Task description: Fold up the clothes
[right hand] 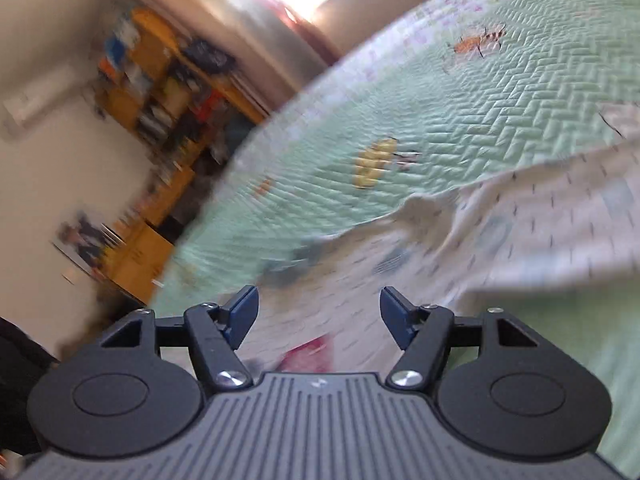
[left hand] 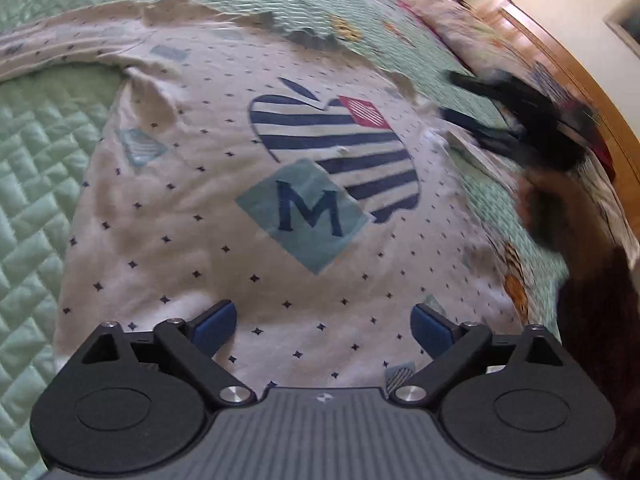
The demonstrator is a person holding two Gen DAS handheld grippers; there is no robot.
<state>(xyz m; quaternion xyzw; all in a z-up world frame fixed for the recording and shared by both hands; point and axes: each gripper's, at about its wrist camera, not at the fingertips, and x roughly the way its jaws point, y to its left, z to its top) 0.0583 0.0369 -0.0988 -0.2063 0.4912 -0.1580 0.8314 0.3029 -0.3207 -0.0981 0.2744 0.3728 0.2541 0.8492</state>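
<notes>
T-shirt (left hand: 248,184) spread face-up on green quilt (left hand: 36,184), long axis running away from left gripper (left hand: 323,326) | left jaws spread, empty, over hem | right gripper (right hand: 319,312) spread, empty, blurred, at shirt's side edge | one sleeve (left hand: 60,46) stretched outward | open quilt all round.

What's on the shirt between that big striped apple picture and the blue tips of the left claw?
In the left wrist view, a teal patch with the letter M, then white shirt with small dark dots, down to the open left gripper.
</notes>
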